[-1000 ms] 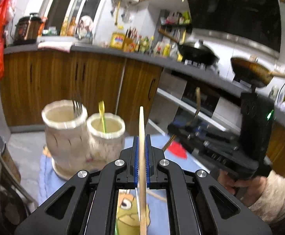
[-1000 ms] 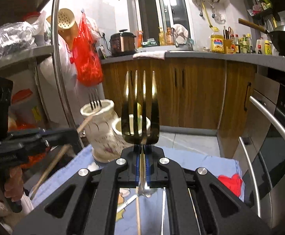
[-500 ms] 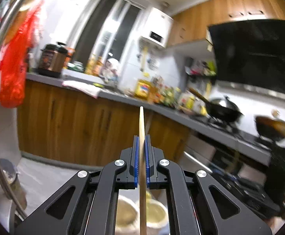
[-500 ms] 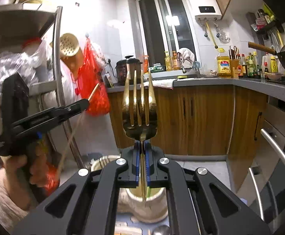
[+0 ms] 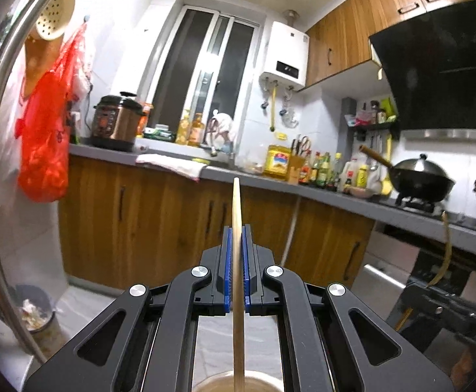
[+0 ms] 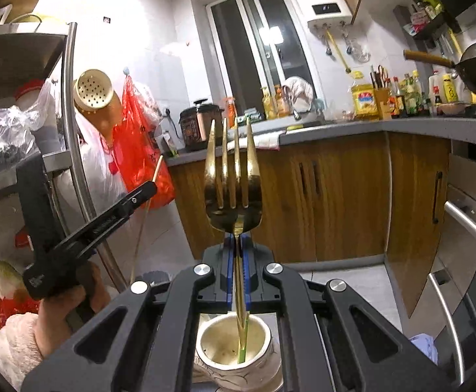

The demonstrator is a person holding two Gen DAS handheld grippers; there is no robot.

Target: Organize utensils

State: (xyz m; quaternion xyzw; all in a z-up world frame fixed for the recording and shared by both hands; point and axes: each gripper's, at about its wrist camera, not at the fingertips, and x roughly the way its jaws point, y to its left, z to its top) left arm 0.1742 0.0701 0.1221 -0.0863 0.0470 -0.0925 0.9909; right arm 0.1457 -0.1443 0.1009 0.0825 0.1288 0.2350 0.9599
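My left gripper (image 5: 237,271) is shut on a wooden chopstick (image 5: 237,228) held upright; its lower end hangs over the rim of a cream ceramic holder (image 5: 238,382) at the bottom edge. My right gripper (image 6: 237,274) is shut on a gold fork (image 6: 233,176), tines up, handle pointing down into a cream ceramic cup (image 6: 234,349) directly below. A green-handled utensil (image 6: 242,354) stands in that cup. The left gripper with its chopstick also shows in the right wrist view (image 6: 100,225), raised at the left. The right gripper shows in the left wrist view (image 5: 447,307).
Wooden cabinets (image 5: 140,222) and a grey counter (image 5: 270,179) lie ahead. A steel rack post (image 6: 74,150) stands at the left with a red bag (image 6: 140,150). An oven handle (image 6: 467,228) is at the right. A bin (image 5: 37,310) sits on the floor.
Both grippers have risen and tilted up over the holders. The chopstick and fork now hang with their lower ends above or in the cups. The table mat has dropped out of view.
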